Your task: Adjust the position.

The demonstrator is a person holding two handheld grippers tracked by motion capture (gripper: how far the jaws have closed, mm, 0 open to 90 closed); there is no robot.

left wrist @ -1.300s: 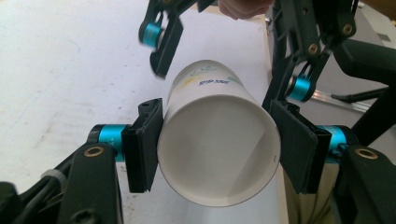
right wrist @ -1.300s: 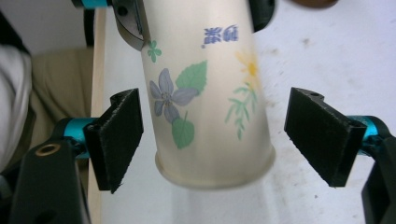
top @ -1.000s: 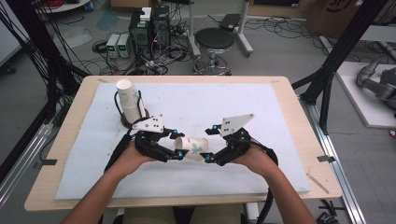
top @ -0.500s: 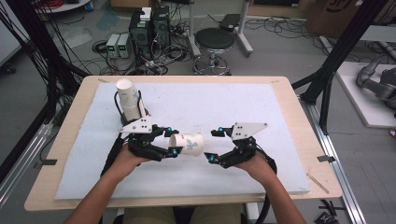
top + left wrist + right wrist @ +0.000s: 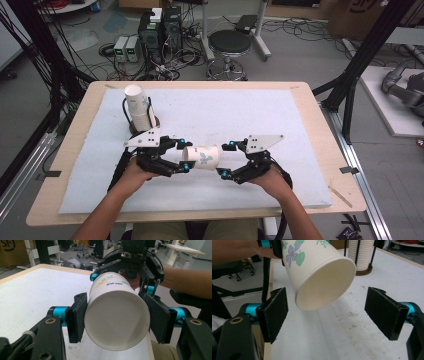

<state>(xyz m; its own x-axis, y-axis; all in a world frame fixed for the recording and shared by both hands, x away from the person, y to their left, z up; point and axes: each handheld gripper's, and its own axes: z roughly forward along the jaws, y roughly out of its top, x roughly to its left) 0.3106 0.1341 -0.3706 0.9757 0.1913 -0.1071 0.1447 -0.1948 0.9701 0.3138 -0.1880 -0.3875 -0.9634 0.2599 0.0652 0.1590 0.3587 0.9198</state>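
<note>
A white paper cup [image 5: 202, 156] with a flower print lies on its side in the air, low over the mat. My left gripper [image 5: 184, 155] is shut on its left end. In the left gripper view the pads [image 5: 76, 317] press both sides of the cup [image 5: 117, 315]. My right gripper [image 5: 227, 160] is open at the cup's right end. In the right gripper view its jaws [image 5: 328, 312] stand wide apart, and the cup's end [image 5: 317, 272] hangs above and between them without touching.
A tall stack of paper cups [image 5: 140, 112] stands in a round holder at the back left of the white mat [image 5: 260, 115], close behind my left hand. The same stack [image 5: 362, 255] appears in the right gripper view. Wooden table edges frame the mat.
My right gripper has come off the cup and opened, drawing back a little to the right. The left gripper keeps its hold and has raised the cup slightly.
</note>
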